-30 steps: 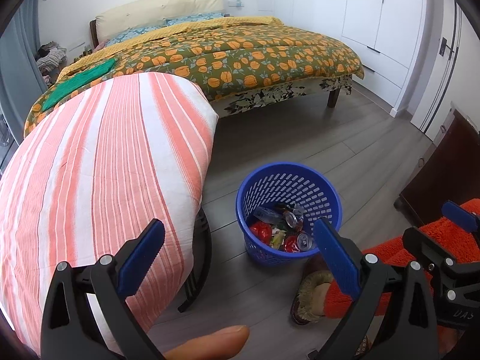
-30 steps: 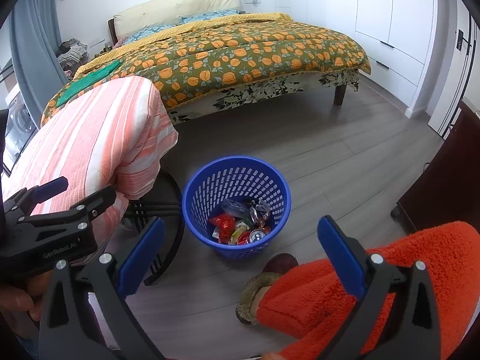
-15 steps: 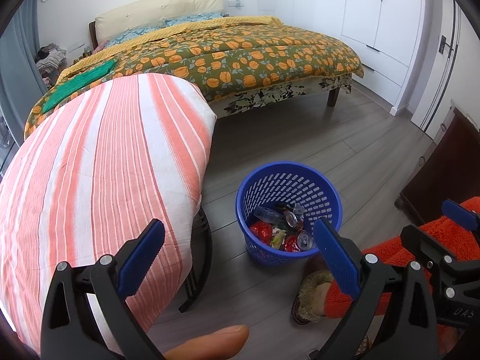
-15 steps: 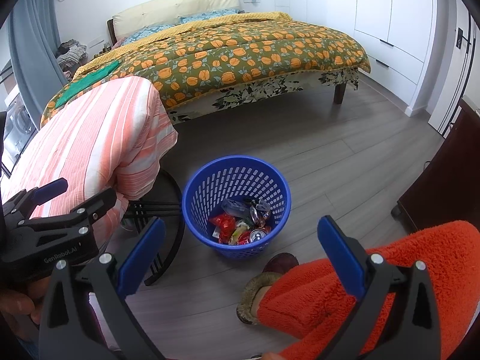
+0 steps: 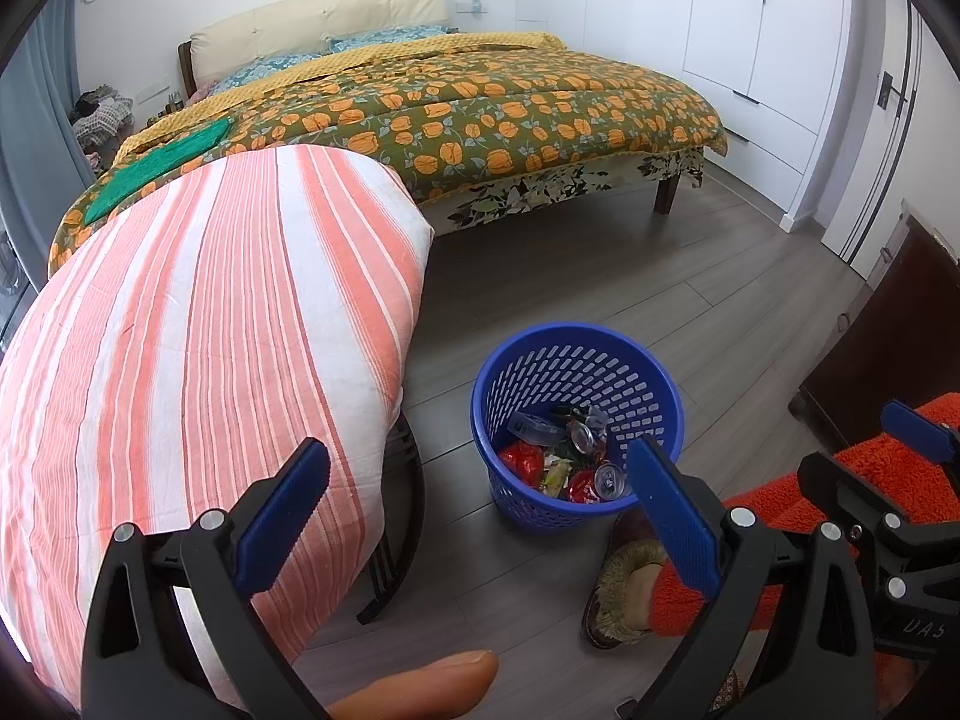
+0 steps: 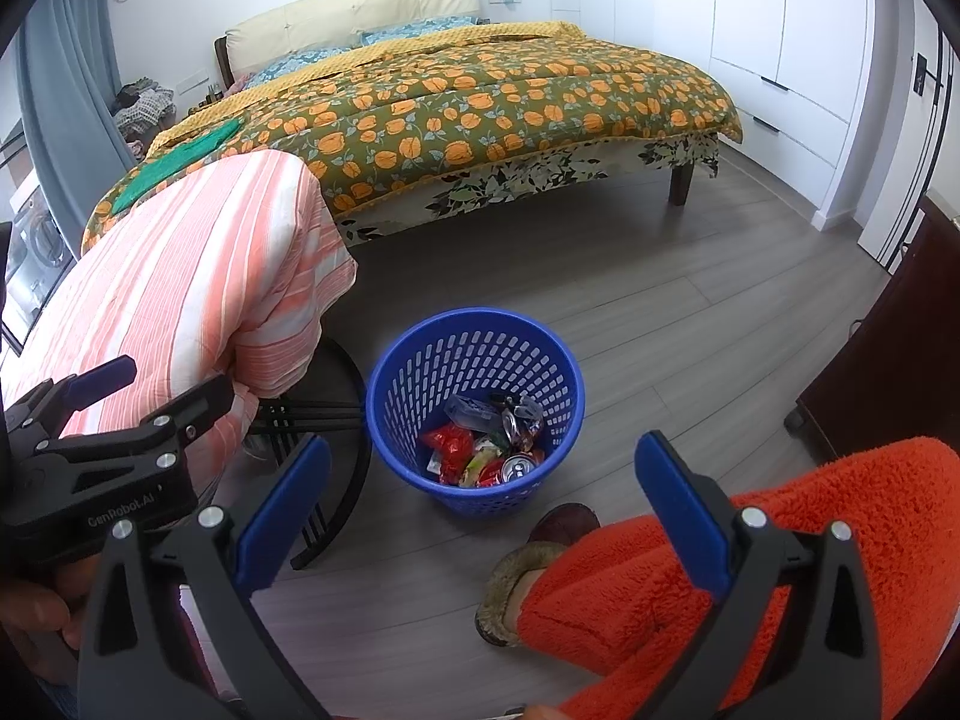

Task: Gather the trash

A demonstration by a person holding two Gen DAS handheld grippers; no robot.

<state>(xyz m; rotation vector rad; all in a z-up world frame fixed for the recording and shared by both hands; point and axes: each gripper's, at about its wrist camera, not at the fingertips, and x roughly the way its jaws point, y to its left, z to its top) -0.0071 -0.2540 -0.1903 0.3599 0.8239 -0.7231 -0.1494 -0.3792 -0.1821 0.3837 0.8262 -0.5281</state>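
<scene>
One blue bin [image 6: 475, 414] on floor [image 6: 630, 312], two cans [image 6: 517, 468] plus wrappers [image 6: 453, 441] inside. Two grippers, left [image 5: 480, 516] and right [image 6: 480, 498], both spread wide, holding nothing, above floor near bin.

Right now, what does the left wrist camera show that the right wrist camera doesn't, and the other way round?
Only the left wrist view shows the right gripper at its right edge and a fingertip at the bottom. Only the right wrist view shows the left gripper at its left edge, a grey curtain and what looks like a washing machine. Both show the blue basket holding cans and wrappers, the striped cushion, the bed, a slipper, and open, empty fingers.
</scene>
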